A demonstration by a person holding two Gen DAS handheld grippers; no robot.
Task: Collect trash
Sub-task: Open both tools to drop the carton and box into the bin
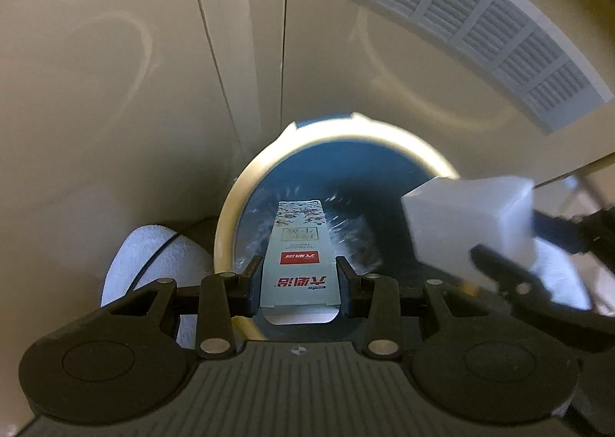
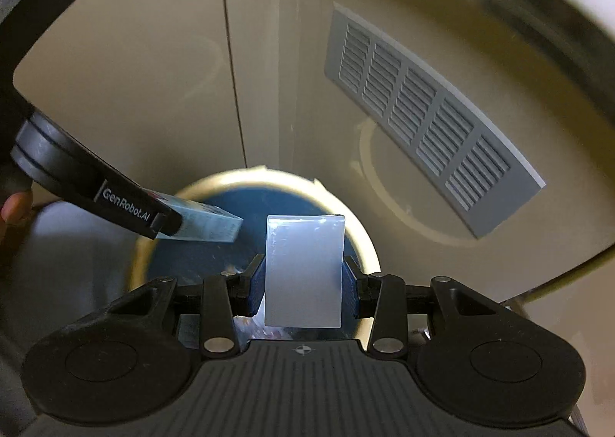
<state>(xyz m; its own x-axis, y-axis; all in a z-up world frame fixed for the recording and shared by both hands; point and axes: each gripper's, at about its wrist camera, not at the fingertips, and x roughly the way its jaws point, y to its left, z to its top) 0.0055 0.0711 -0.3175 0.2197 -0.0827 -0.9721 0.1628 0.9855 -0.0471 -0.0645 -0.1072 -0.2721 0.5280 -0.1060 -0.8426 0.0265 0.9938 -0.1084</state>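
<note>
My left gripper (image 1: pixel 300 267) is shut on a pale blue printed carton (image 1: pixel 300 241) with a red label, and holds it over the mouth of a round bin (image 1: pixel 226 221) with a cream rim and a blue liner. My right gripper (image 2: pixel 303 271) is shut on a plain white box (image 2: pixel 303 271), also above that bin (image 2: pixel 369 241). In the left wrist view the white box (image 1: pixel 469 221) and the right gripper (image 1: pixel 499 264) come in blurred from the right. Seen from the right wrist, the left gripper (image 2: pixel 169 223) reaches in from the left with the printed carton (image 2: pixel 207 223).
The bin stands against a cream wall with vertical panel seams (image 1: pixel 284 33). A grey louvred vent (image 1: pixel 480 21) is set in the wall to the right. A fingertip (image 2: pixel 15 208) shows at the left edge. A pale rounded surface (image 1: pixel 146 260) lies left of the bin.
</note>
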